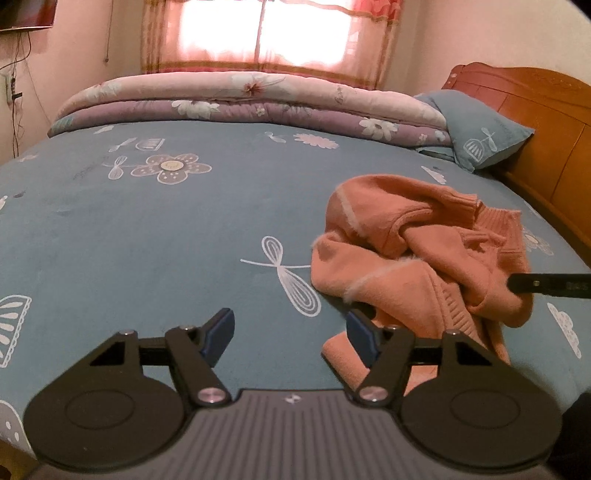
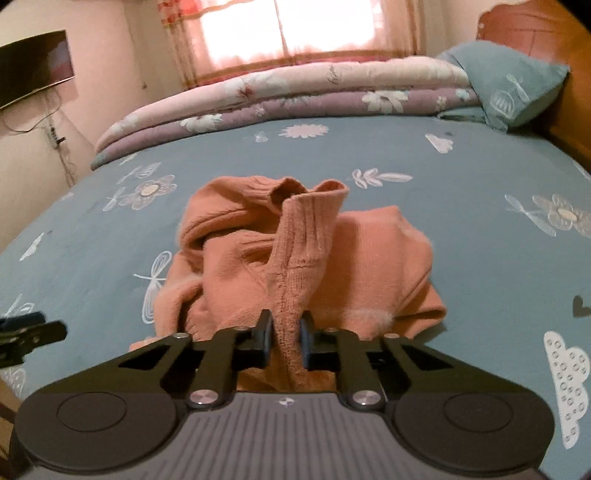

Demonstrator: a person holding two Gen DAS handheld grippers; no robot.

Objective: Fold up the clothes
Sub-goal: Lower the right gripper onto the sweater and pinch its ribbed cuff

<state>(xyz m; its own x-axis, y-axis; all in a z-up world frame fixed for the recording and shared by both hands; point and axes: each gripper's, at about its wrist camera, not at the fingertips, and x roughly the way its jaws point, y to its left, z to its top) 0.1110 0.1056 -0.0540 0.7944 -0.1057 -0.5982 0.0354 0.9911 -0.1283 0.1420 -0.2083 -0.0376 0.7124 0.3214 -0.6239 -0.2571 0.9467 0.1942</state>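
Note:
An orange knitted sweater (image 1: 417,258) lies crumpled on the blue patterned bed sheet (image 1: 147,240). My left gripper (image 1: 290,326) is open just left of the sweater's near edge. Only sheet shows between its blue pads, and its right finger (image 1: 360,332) sits against a flap of the sweater. In the right wrist view my right gripper (image 2: 287,334) is shut on a ribbed band of the sweater (image 2: 303,258), which rises from the heap into the jaws. One black finger of the right gripper (image 1: 543,284) pokes in at the right of the left wrist view, against the sweater.
A folded floral quilt (image 1: 240,103) lies along the far side of the bed, with a blue pillow (image 1: 484,133) beside a wooden headboard (image 1: 546,122). A curtained window (image 1: 266,33) is behind. A screen and cables (image 2: 33,62) hang on the left wall.

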